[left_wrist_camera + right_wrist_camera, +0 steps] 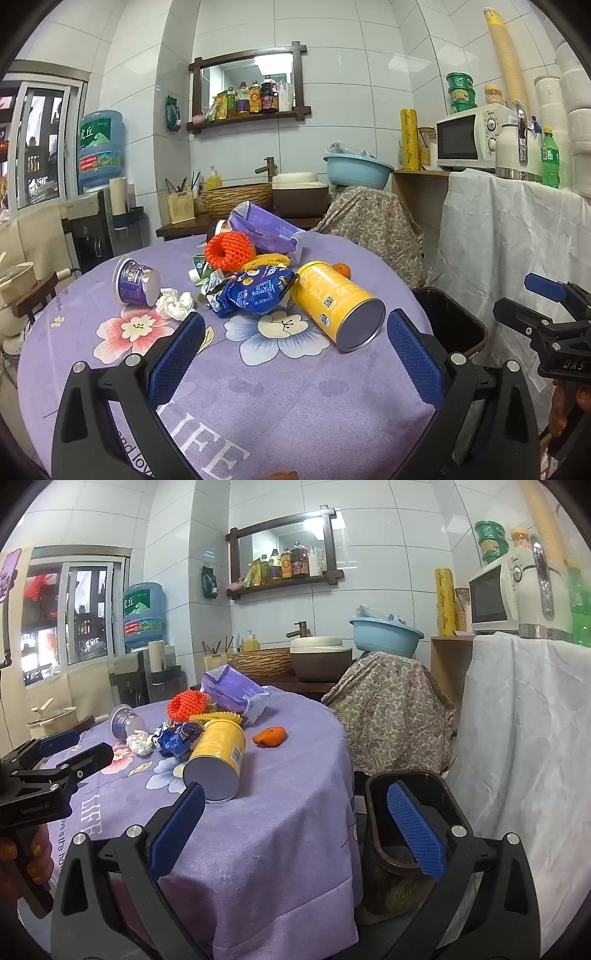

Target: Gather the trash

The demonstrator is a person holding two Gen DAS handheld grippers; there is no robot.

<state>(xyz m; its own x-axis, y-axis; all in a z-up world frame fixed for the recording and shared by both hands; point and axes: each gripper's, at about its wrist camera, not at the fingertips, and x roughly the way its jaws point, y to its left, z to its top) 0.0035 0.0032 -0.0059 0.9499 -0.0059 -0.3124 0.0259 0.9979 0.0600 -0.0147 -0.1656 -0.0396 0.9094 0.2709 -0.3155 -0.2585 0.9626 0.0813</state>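
So the trash pile sits mid-table on the purple floral cloth (pixel 280 406): a yellow cardboard canister (pixel 338 304) on its side, a crinkly blue snack bag (pixel 258 290), a purple yogurt cup (pixel 136 282) and a wadded white tissue (pixel 175 302). The dark brown plastic bin (pixel 417 819) stands just beside the table. Left gripper (pixel 295 354) and right gripper (pixel 295 830) both have jaws wide open, holding nothing. My worry: that canister looks ready to roll off the edge if it gets nudged.

open left tool (pixel 295 328), yellow can (pixel 338 304), table (pixel 277 398)

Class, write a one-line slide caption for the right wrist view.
Open right gripper faces a tipped yellow can and litter on the purple tablecloth, dark bin alongside.
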